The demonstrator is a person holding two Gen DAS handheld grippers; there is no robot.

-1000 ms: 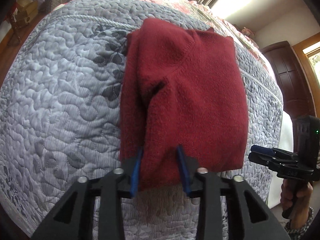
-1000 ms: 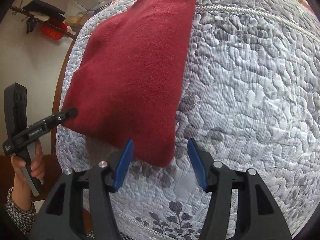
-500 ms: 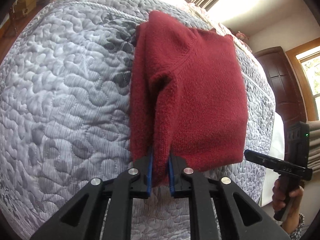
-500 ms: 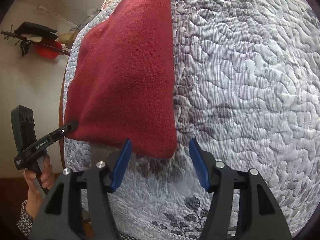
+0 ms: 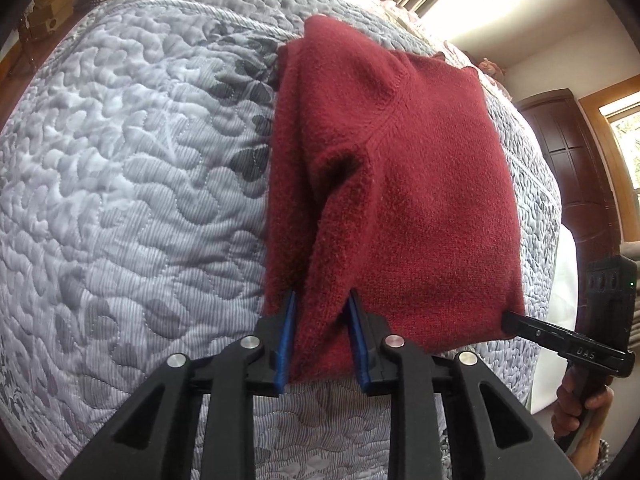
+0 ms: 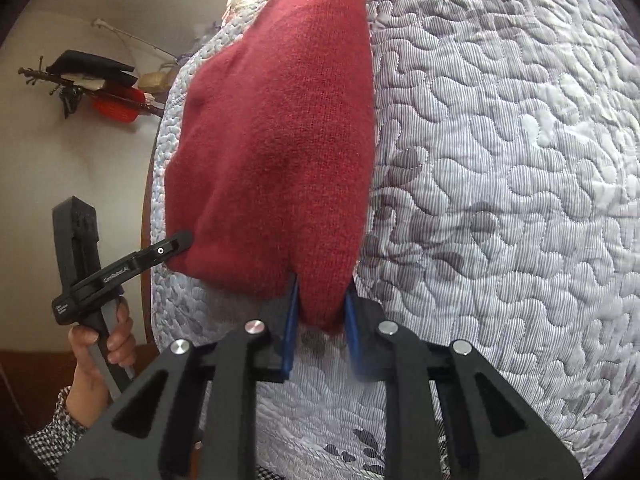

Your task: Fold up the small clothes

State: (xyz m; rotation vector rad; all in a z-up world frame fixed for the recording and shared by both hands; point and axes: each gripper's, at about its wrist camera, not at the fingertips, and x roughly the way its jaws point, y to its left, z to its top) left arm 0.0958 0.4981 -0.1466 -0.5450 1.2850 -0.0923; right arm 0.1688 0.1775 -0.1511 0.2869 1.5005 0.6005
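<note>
The red sweater point(image 5: 400, 184) lies on the bed point(image 5: 132, 184), already folded to a narrow block with its sleeve tucked in. The left hand-held gripper point(image 5: 322, 340) is clenched on the near hem corner between its fingers; the right hand-held gripper point(image 6: 320, 328) clamps the other near corner. Probably a final fold away from both remains.

Black grippers point(image 5: 322, 340), blue pads point(image 5: 286, 340), checked sleeve point(image 6: 56, 436)
</note>
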